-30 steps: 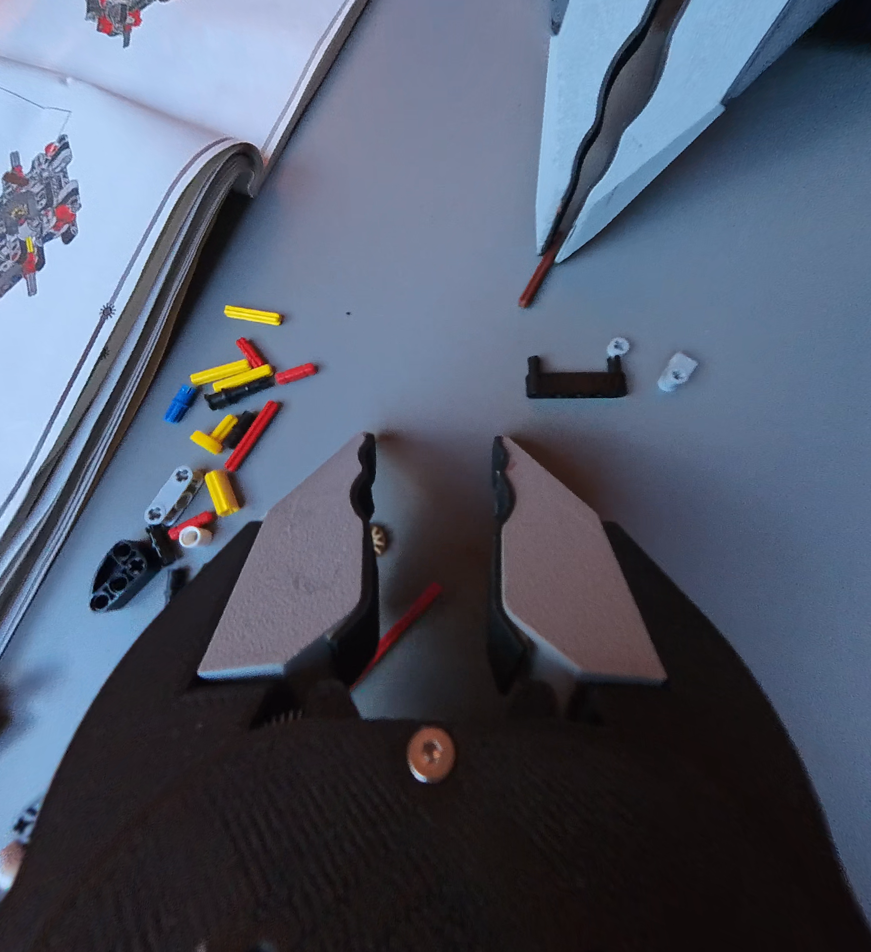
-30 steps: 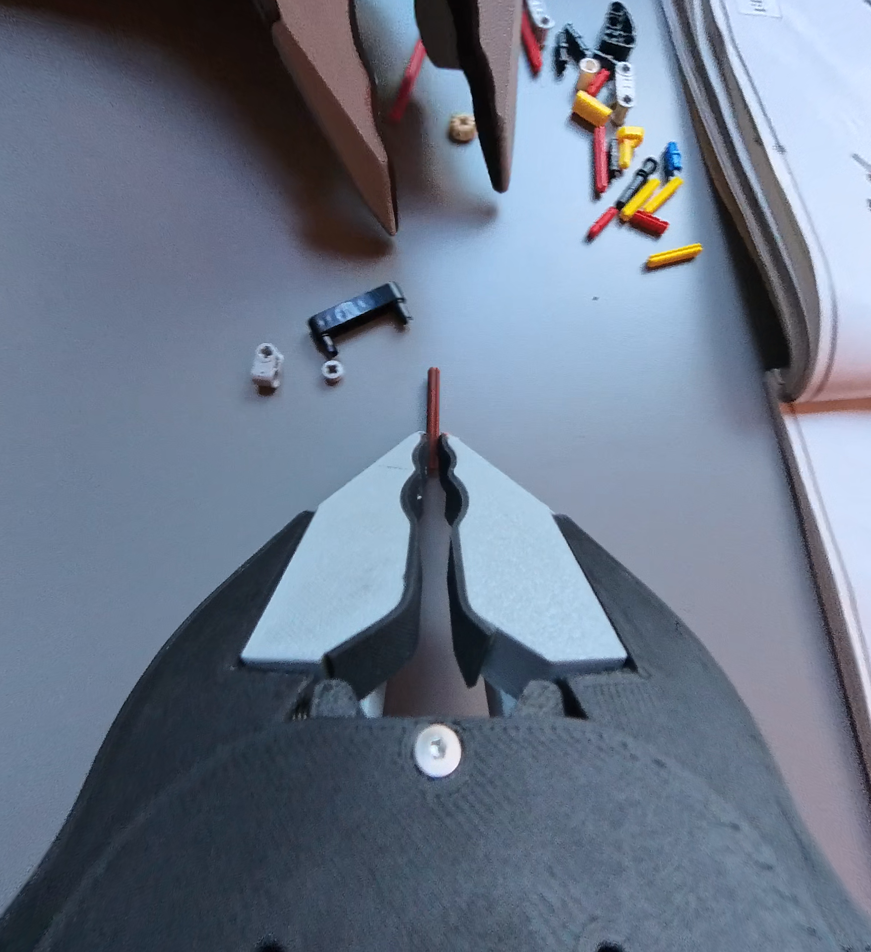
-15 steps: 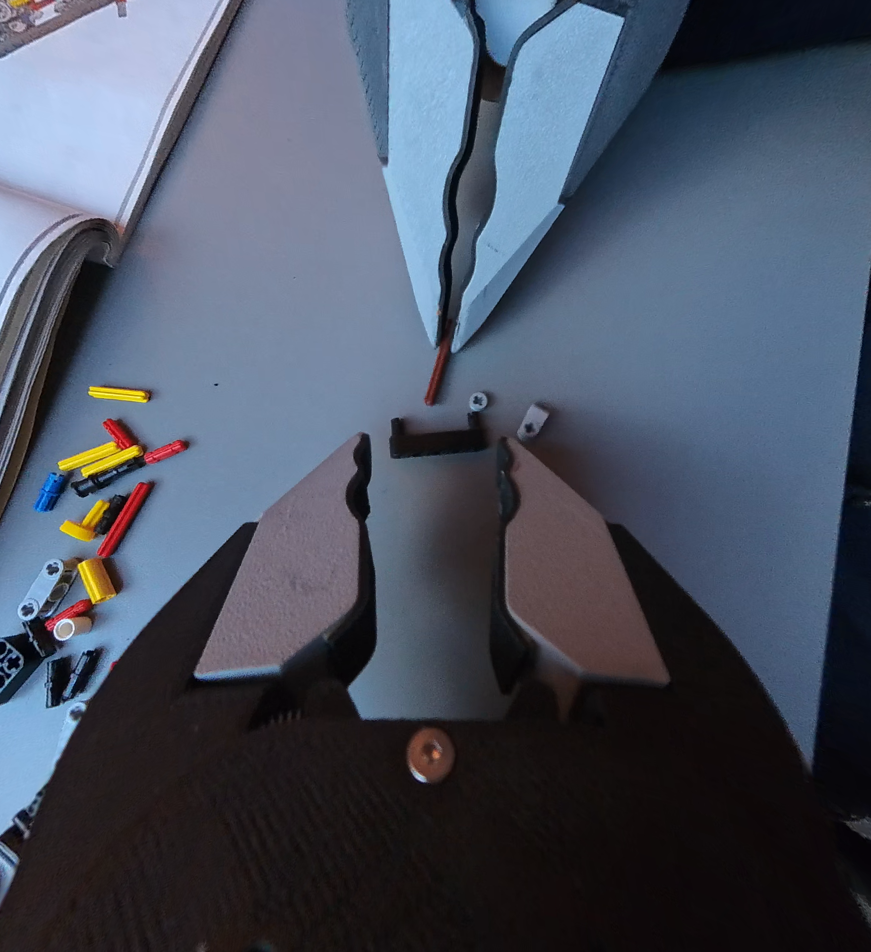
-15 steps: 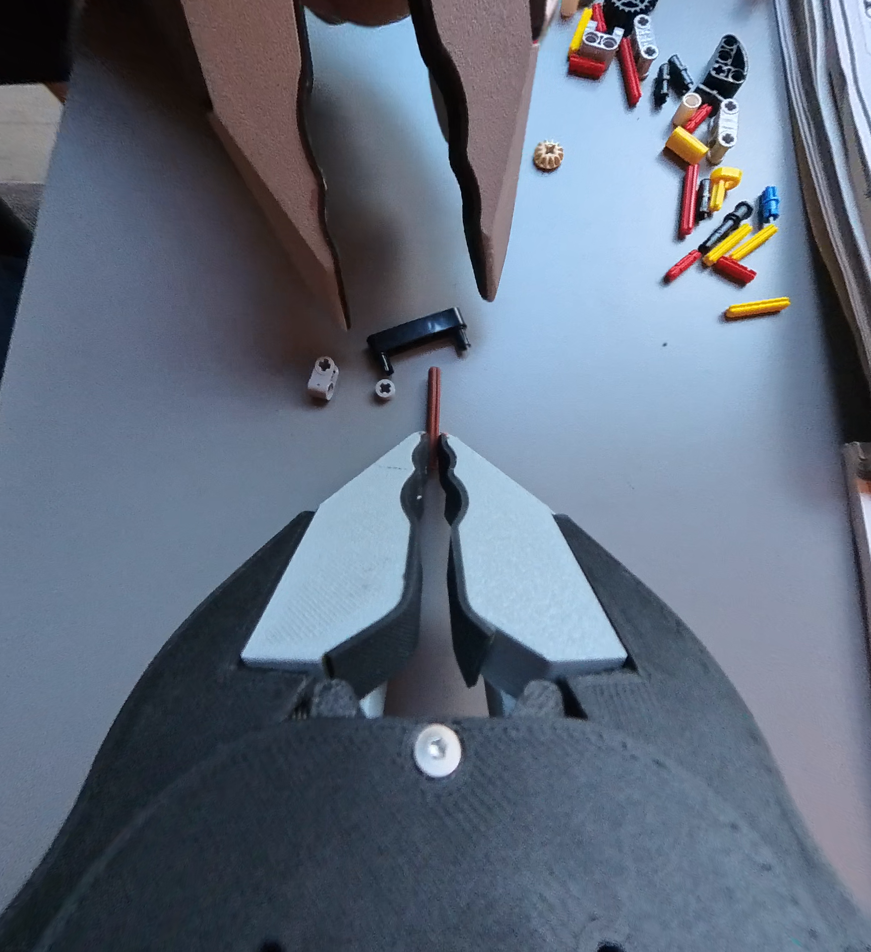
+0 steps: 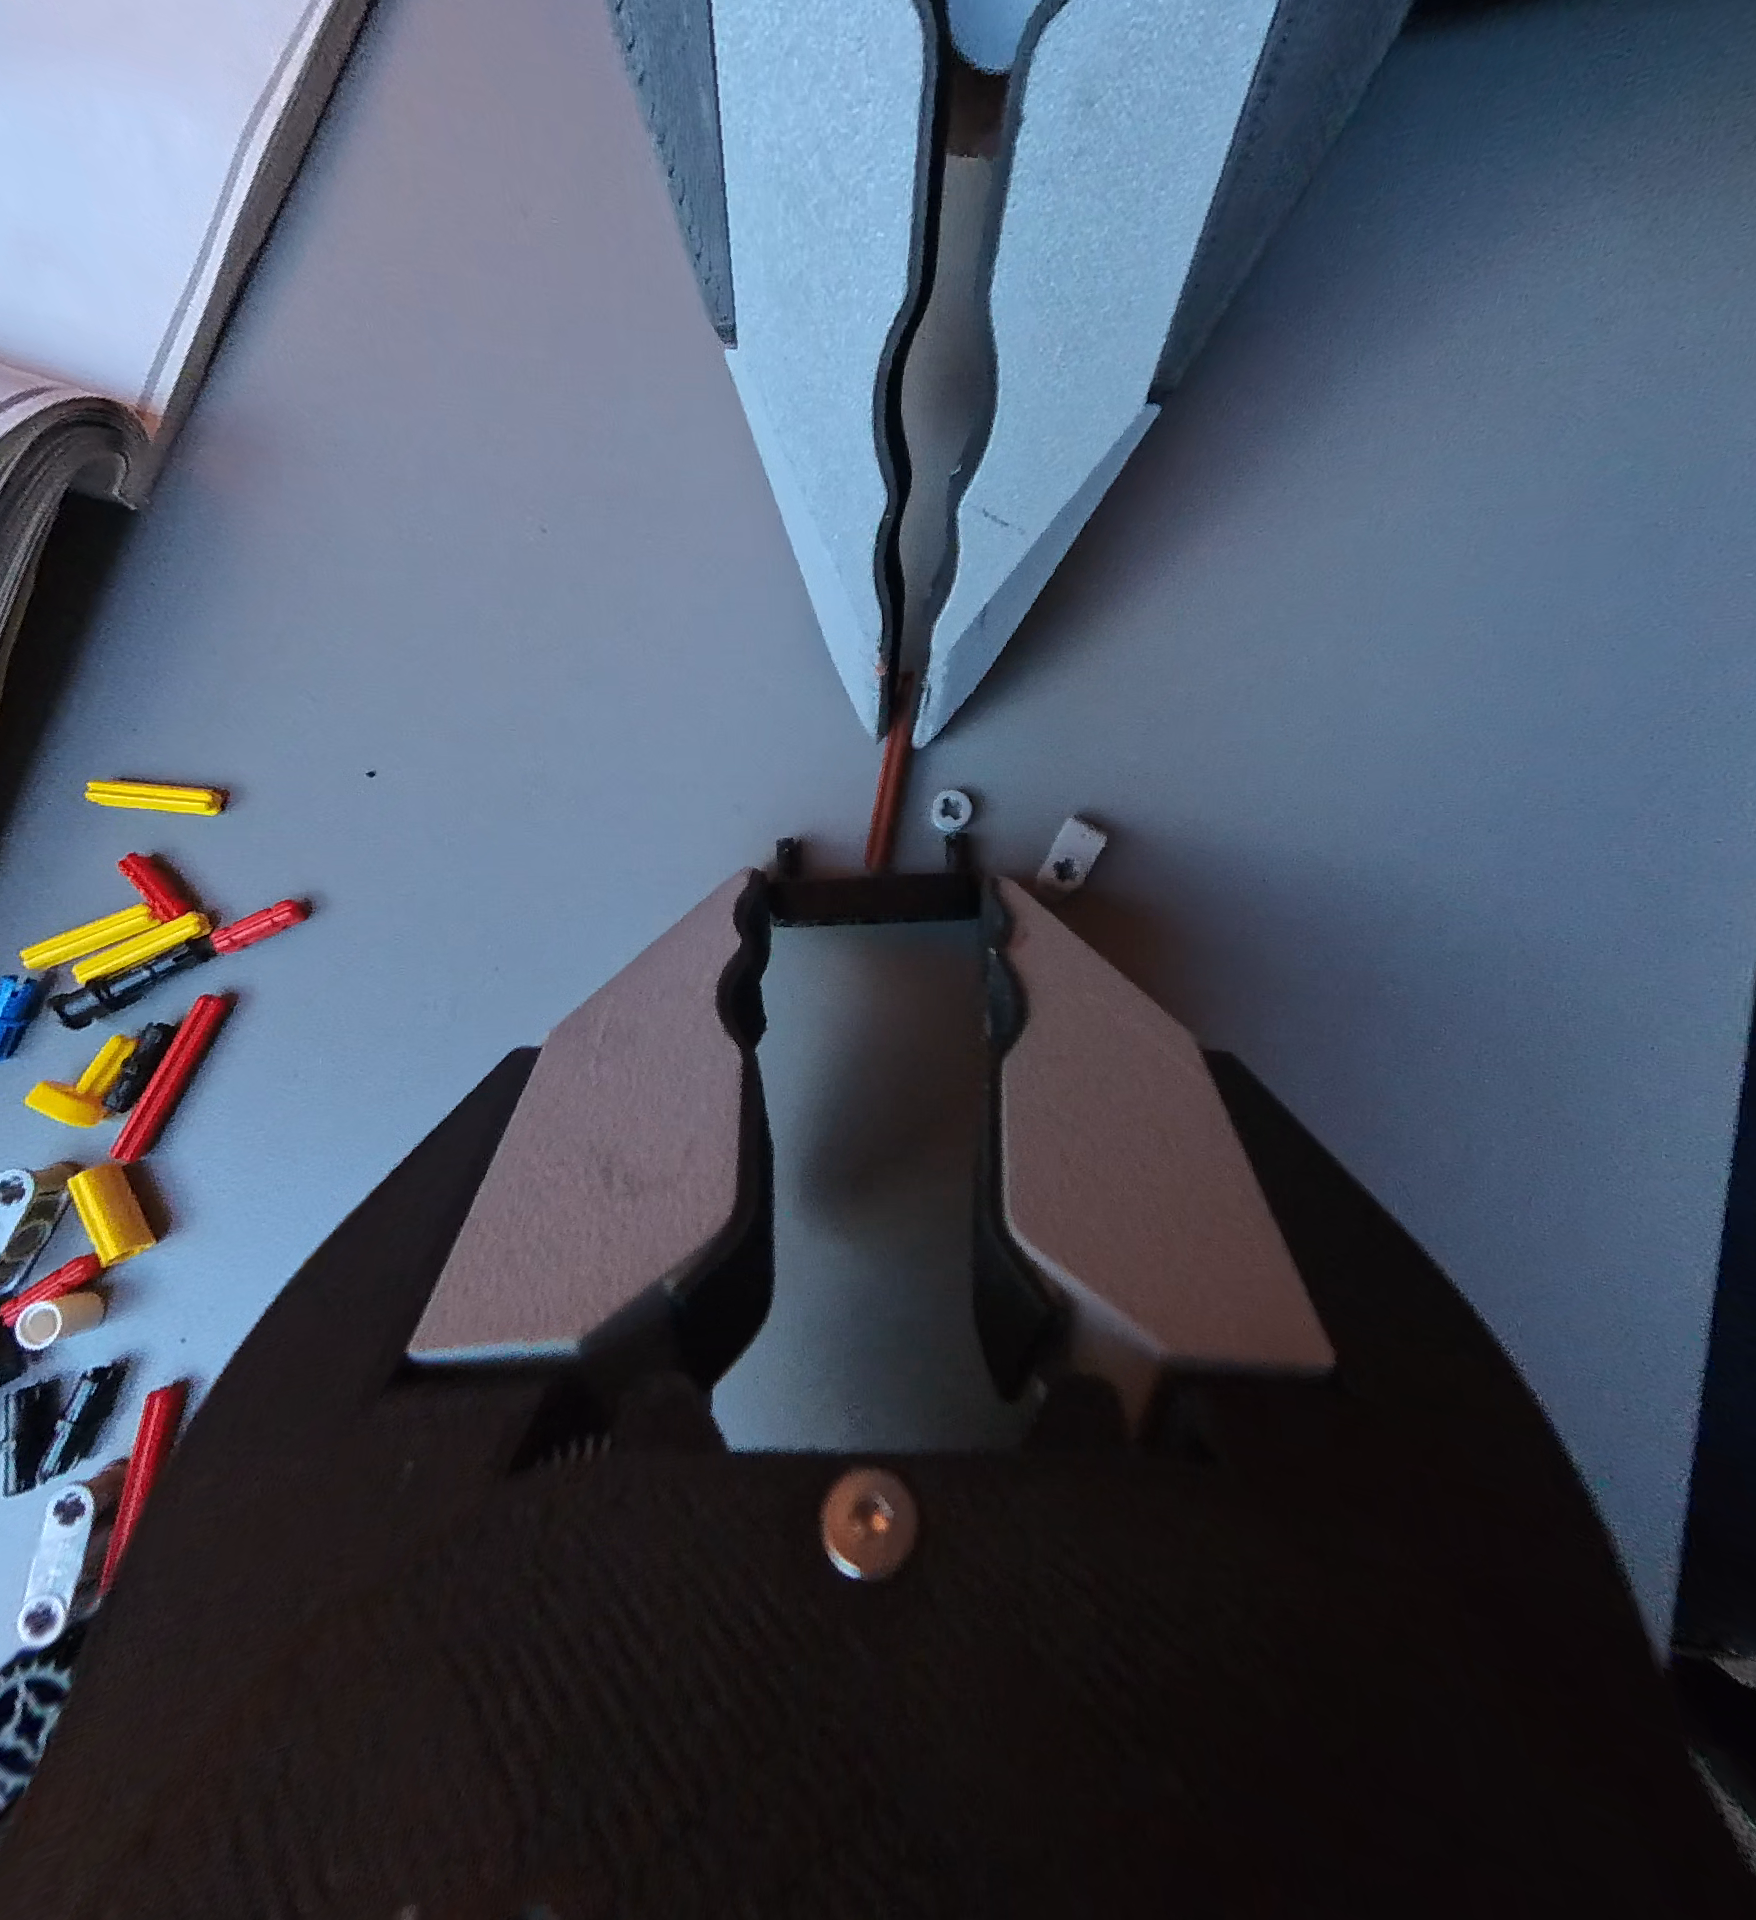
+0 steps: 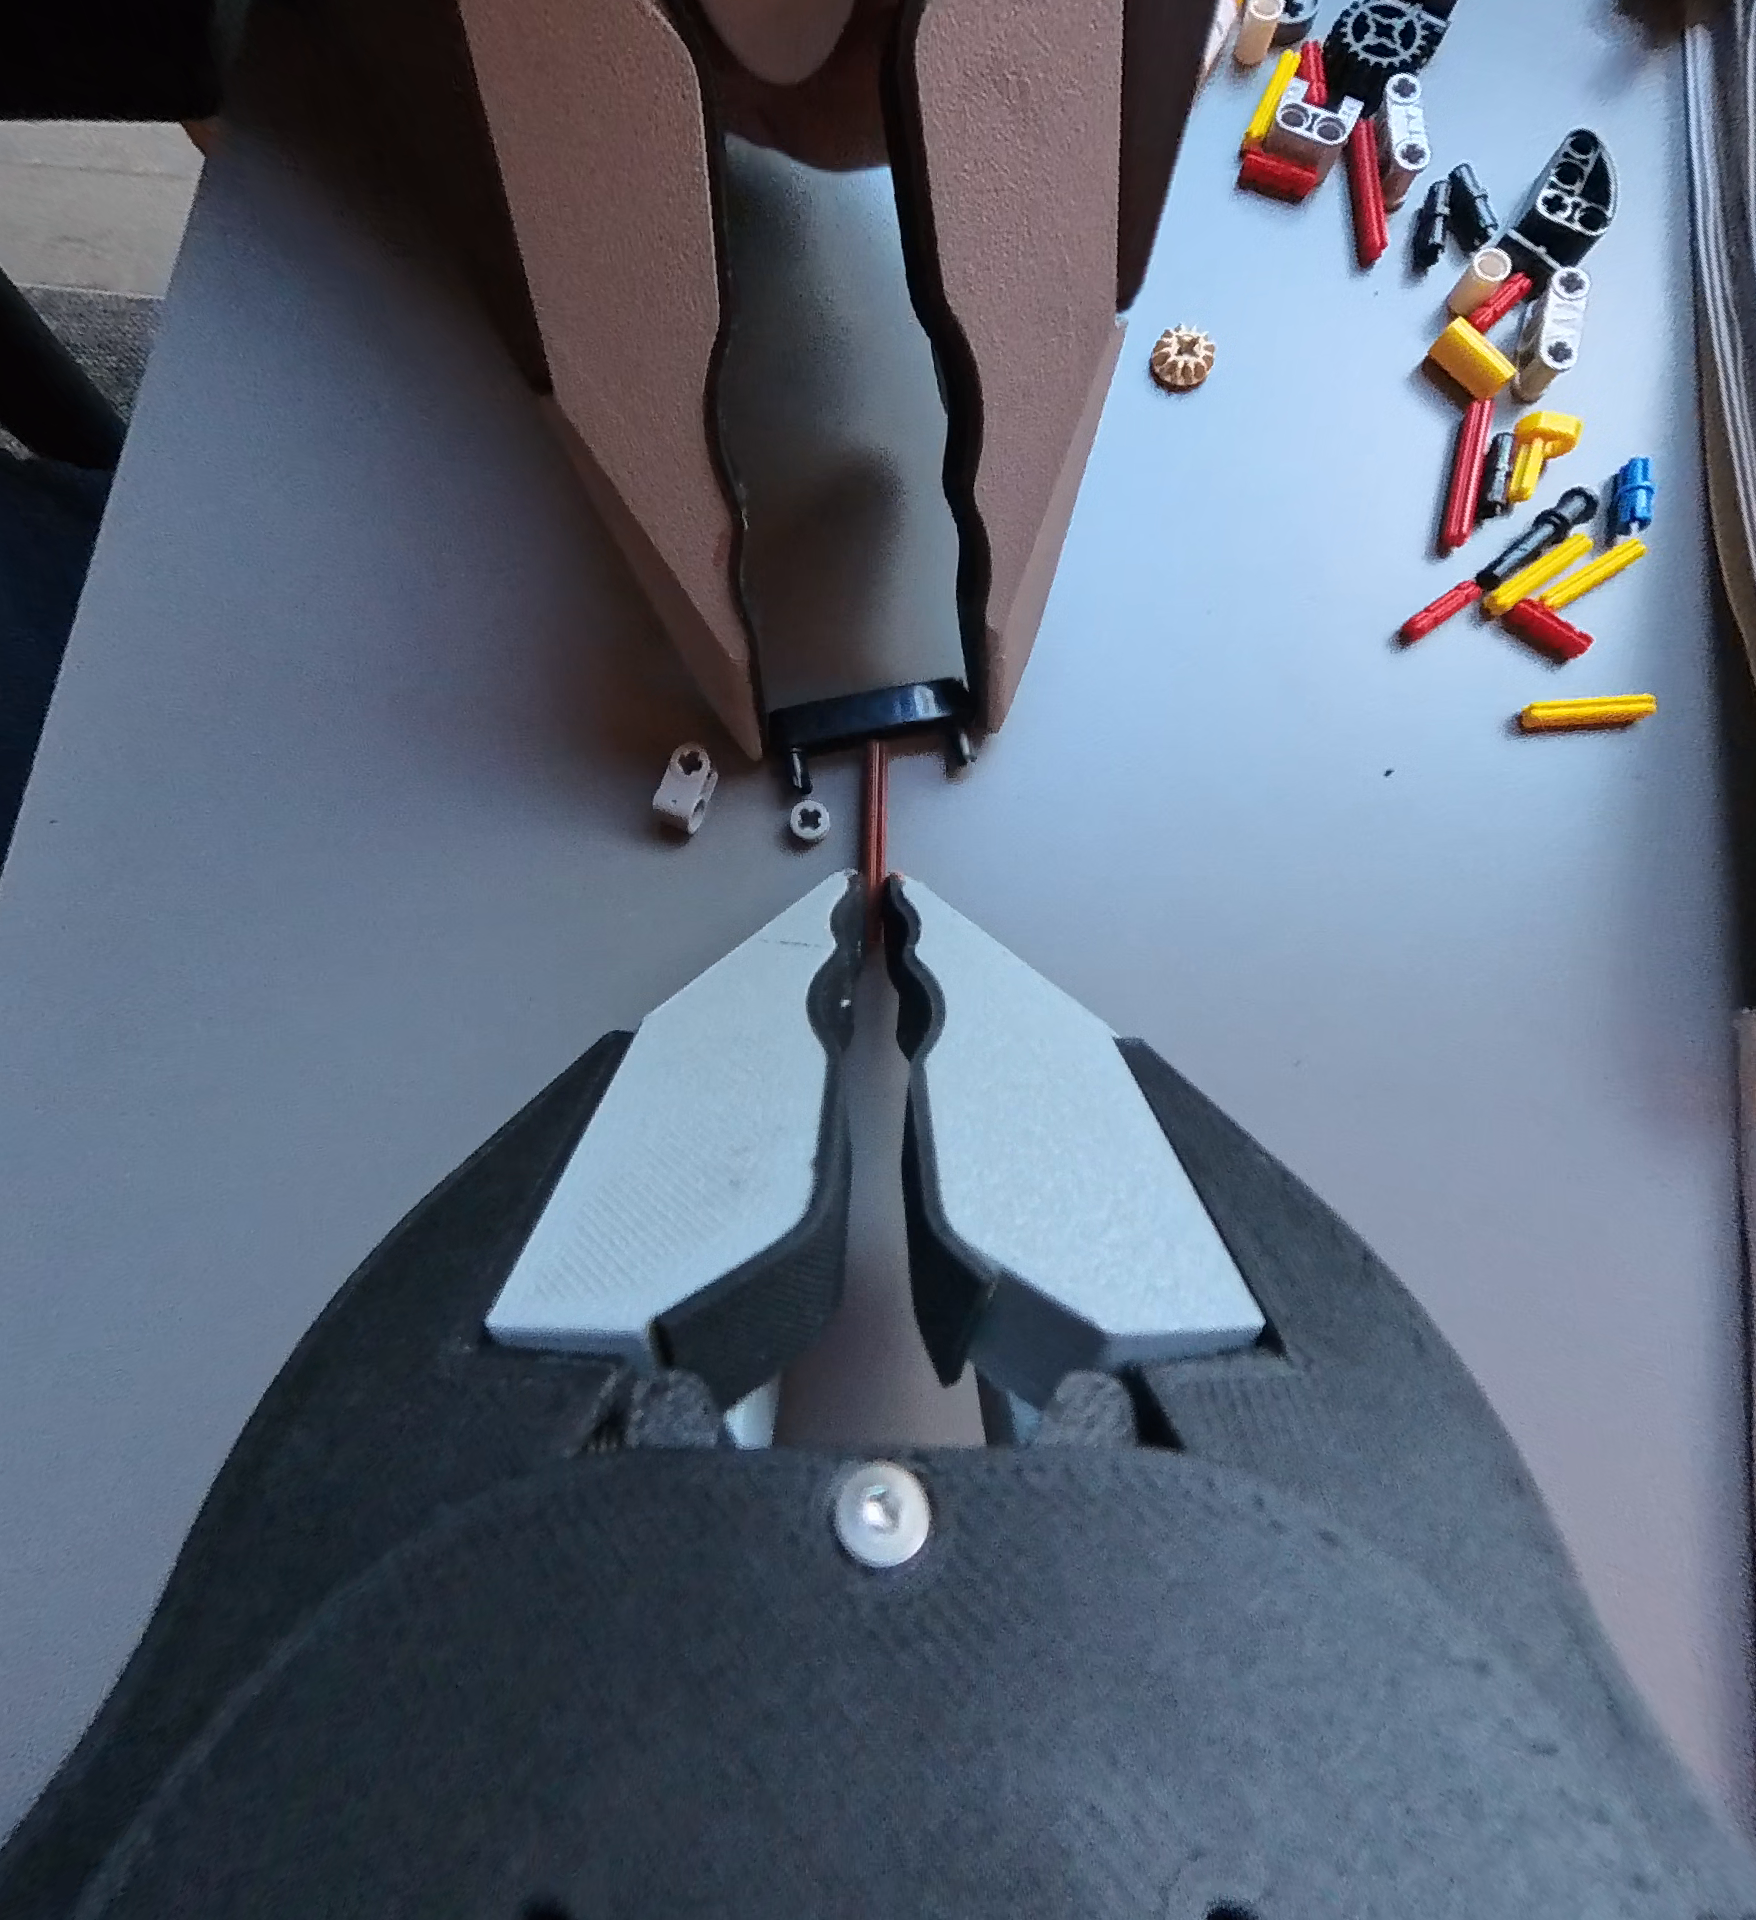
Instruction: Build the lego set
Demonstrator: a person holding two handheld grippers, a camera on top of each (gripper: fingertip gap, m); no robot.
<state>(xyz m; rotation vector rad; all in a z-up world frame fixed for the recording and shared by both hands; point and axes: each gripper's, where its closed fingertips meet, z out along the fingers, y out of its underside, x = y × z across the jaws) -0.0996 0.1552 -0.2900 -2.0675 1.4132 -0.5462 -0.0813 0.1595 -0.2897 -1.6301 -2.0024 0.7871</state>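
**Near the table's narrow edge, two tools meet tip to tip**

Between its brown fingers the left tool (image 5: 876, 902) has a black bracket piece (image 5: 874, 900), the pads touching both its ends, the jaws partly open to its width. The right tool (image 6: 866, 883) is closed on a thin brown-red axle (image 6: 874, 805), which points at the bracket. A grey bush (image 6: 809, 821) and a grey connector (image 6: 685, 790) lie just beside. Coloured loose pieces (image 5: 126, 956) lie toward the open booklet (image 5: 43, 312) at the table's (image 5: 1373, 727) other side.
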